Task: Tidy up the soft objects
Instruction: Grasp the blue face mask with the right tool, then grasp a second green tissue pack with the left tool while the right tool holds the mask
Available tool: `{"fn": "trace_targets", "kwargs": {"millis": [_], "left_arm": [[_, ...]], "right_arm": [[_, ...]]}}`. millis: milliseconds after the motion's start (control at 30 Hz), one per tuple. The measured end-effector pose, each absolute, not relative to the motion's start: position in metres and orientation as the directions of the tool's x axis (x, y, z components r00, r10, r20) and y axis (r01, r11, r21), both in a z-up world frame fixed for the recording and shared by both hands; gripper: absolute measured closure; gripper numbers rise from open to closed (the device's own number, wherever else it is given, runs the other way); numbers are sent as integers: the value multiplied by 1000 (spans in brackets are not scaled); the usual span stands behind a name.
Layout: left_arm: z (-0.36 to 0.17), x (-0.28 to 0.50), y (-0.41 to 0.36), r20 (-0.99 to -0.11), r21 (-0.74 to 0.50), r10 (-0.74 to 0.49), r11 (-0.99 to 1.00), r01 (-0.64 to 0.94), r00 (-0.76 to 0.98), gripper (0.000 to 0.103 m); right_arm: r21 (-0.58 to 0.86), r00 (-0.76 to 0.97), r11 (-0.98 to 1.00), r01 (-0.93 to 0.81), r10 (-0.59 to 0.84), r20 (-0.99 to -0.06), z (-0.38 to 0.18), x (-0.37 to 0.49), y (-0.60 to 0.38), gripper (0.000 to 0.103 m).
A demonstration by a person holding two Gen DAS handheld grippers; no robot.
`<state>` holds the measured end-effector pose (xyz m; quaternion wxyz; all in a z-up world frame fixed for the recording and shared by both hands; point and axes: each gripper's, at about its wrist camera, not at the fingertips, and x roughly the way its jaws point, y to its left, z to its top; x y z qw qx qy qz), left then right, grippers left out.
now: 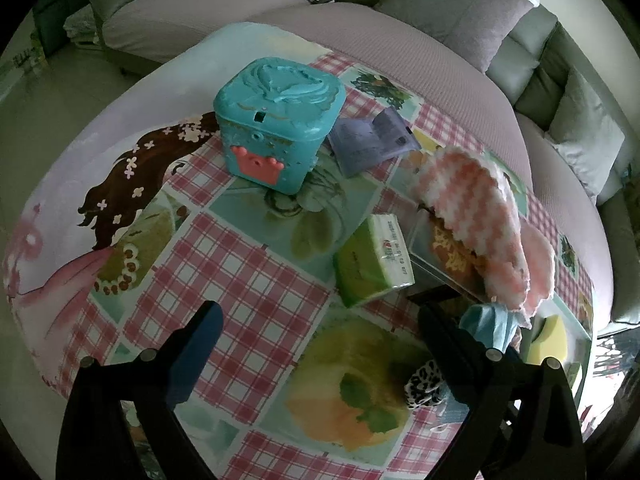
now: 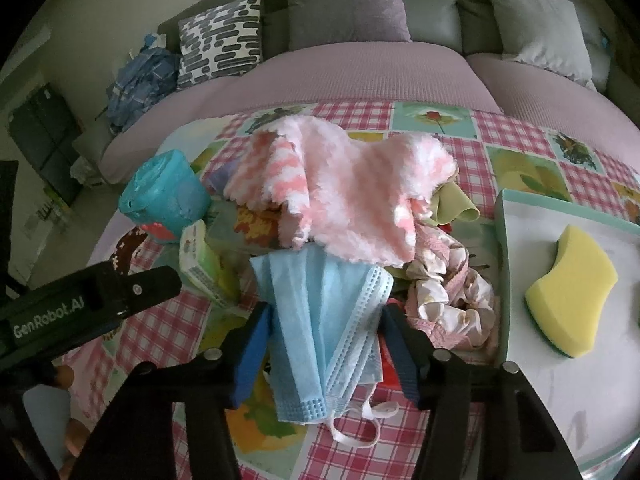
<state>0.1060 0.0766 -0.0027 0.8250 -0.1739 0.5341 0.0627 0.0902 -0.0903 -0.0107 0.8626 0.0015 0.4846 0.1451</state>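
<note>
Both wrist views looked steeply down and close over the table (image 1: pixel 248 264), the sofa (image 1: pixel 360 28) across the top of each frame. Both shared the teal box (image 1: pixel 276 120), the pink cloth (image 2: pixel 352 196) and the blue mask (image 2: pixel 320 320).

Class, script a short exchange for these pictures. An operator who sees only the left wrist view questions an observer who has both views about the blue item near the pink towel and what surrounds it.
Operator: Past the left gripper I glimpse blue fabric. What is it?
Observer: A pleated blue face mask with white ear loops, its top tucked under the pink towel.
Operator: Where is the right gripper?
Observer: The right gripper has a finger at each side edge of the mask. I cannot tell whether the pads press it.
</note>
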Motion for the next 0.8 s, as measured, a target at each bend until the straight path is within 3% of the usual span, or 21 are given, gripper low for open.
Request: {"fn": "trace_targets", "kwargs": {"millis": [467, 600, 700, 800], "left_arm": [[-5, 111, 76, -901, -251, -110, 921, -298, 420, 5], [-6, 117, 71, -892, -271, -126, 918, -290, 434, 5], [-3, 121, 67, -883, -275, -130, 922, -272, 452, 5], [1, 125, 63, -868, -273, -124, 928, -254, 481, 13]], "right_arm": [[169, 488, 955, -242, 271, -830, -8, 90, -99, 67], [177, 489, 955, -239, 276, -827, -7, 90, -102, 77], [183, 492, 953, -241, 282, -823, -5, 89, -103, 78], [182, 489, 953, -244, 283, -825, -5, 89, -102, 80]]}}
